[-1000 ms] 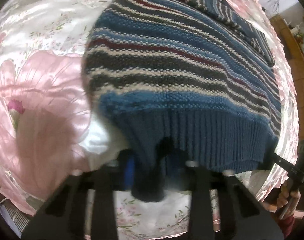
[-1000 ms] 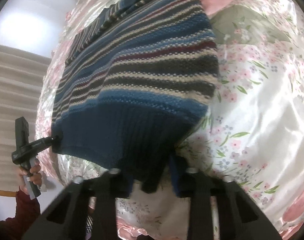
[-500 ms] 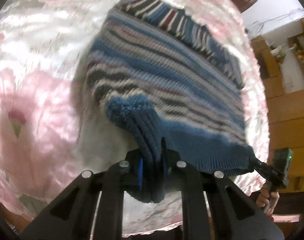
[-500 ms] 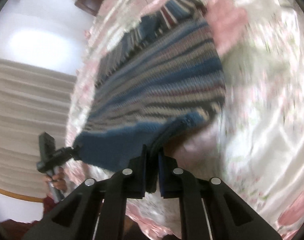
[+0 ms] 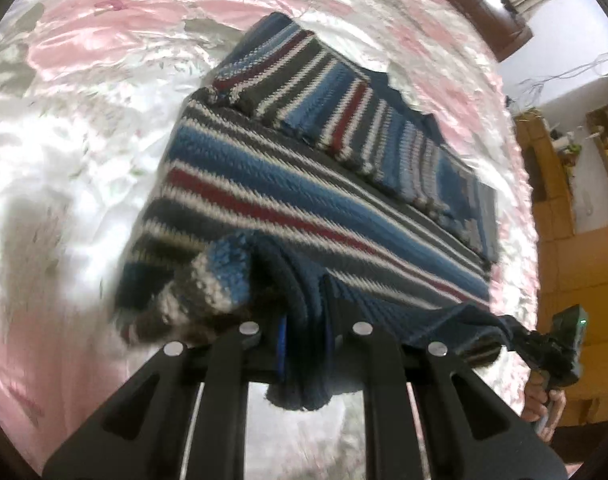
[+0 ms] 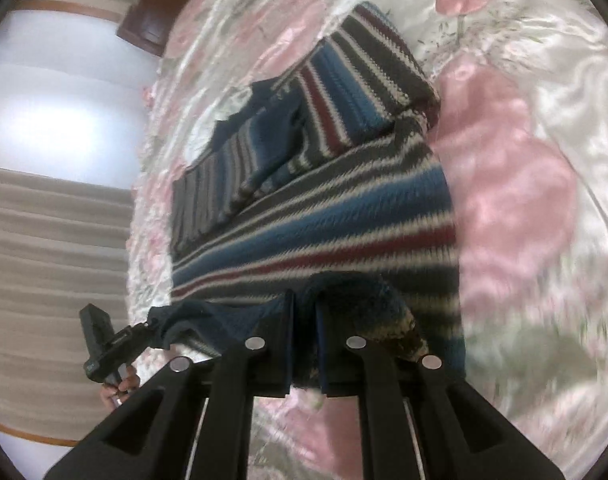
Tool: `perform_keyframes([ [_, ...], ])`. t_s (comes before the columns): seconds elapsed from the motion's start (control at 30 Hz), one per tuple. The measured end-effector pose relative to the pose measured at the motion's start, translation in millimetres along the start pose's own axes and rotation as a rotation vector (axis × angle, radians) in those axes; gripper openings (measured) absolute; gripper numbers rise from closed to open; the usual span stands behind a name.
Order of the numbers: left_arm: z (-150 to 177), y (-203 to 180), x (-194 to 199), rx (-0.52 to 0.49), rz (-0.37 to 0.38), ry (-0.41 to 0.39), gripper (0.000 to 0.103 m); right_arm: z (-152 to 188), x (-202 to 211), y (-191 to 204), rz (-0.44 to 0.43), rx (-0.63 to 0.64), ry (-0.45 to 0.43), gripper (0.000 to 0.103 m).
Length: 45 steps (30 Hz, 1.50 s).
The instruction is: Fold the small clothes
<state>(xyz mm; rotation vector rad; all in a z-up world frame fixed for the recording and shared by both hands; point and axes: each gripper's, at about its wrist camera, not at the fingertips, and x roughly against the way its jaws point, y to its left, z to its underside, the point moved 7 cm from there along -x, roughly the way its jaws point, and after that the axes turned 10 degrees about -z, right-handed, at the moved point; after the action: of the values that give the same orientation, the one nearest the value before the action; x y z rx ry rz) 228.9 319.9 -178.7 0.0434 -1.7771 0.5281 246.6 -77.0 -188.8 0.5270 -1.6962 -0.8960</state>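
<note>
One striped sweater (image 5: 304, 200) lies spread on a bed, its knit banded in blue, grey, white and dark red, with a plain navy ribbed hem along the near edge. Its far part rests flat on the bedspread (image 5: 84, 120), where a sleeve (image 5: 343, 112) is folded across the top so that its stripes run crosswise to those of the body. The near hem is lifted off the bed and stretched between the two tools.

In the left wrist view, the left tool (image 5: 304, 344) has its fingers closed narrowly on one hem corner; the ribbed fabric is bunched between them and a fold hangs below the pads (a rolled lump of striped knit sits just to the left of the grip). At the right edge of that view the right tool (image 5: 543, 344) pinches the opposite hem corner, with a hand (image 5: 543, 404) on its handle.

The right wrist view mirrors this: the right tool clamps navy ribbing between closed fingers, and the left tool shows at the left, gripping the other corner.

The bedspread is shiny satin, white with big pink flowers. Beyond the bed are a dark wooden headboard (image 5: 491, 4), wooden furniture (image 5: 563, 216), and striped curtains (image 6: 52, 240).
</note>
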Motion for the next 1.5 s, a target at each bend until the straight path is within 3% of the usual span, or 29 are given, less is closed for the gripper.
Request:
perform_keyframes([
  [0.2,-19.1,7.0,-44.8,0.027,-0.019,0.042,0.016,-17.3,-28.5,-25.3,0.067,-0.022,0.042,0.011],
  [0.37,-21.6,10.1,-46.8,0.021,0.014,0.052,0.020,-18.7,-30.4,-31.1,0.052,-0.028,0.067,0.015],
  [0.43,-21.5,12.6,-38.6,0.040,0.052,0.066,0.032,-19.8,-26.5,-27.2,0.033,-0.029,0.065,0.019],
  [0.47,-22.8,14.4,-31.6,0.054,0.070,0.058,0.052,-18.8,-22.2,-25.0,0.024,-0.027,0.064,0.027],
  [0.5,-24.5,17.2,-23.7,0.066,0.076,0.040,0.069,-18.3,-13.4,-23.4,0.042,-0.012,0.048,0.049],
  [0.57,-29.4,28.4,4.2,0.085,0.069,-0.036,0.074,-20.5,2.8,-21.7,0.103,0.027,0.005,0.063],
  [0.6,-31.5,33.3,15.4,0.082,0.049,-0.067,0.075,-21.2,11.7,-20.5,0.120,0.049,-0.008,0.063],
  [0.8,-45.1,34.5,49.4,-0.094,-0.134,-0.185,0.076,-24.4,29.8,1.6,0.155,0.187,0.004,0.067],
  [1.0,-60.7,-9.3,9.7,-0.352,-0.228,-0.144,0.079,-31.3,-4.8,18.5,0.183,0.303,0.092,0.077],
  [1.27,-61.7,-27.9,-45.5,-0.462,-0.224,-0.031,0.079,-36.7,-54.8,7.8,0.268,0.385,0.216,0.083],
  [1.37,-59.3,-24.4,-58.0,-0.492,-0.270,-0.009,0.079,-31.7,-67.8,0.2,0.304,0.412,0.257,0.082],
  [1.4,-59.0,-22.2,-60.3,-0.495,-0.286,-0.005,0.079,-28.6,-71.1,-0.6,0.309,0.426,0.268,0.080],
  [1.5,-57.2,-17.0,-65.7,-0.499,-0.316,-0.008,0.077,-21.2,-76.0,6.9,0.306,0.473,0.273,0.054],
])
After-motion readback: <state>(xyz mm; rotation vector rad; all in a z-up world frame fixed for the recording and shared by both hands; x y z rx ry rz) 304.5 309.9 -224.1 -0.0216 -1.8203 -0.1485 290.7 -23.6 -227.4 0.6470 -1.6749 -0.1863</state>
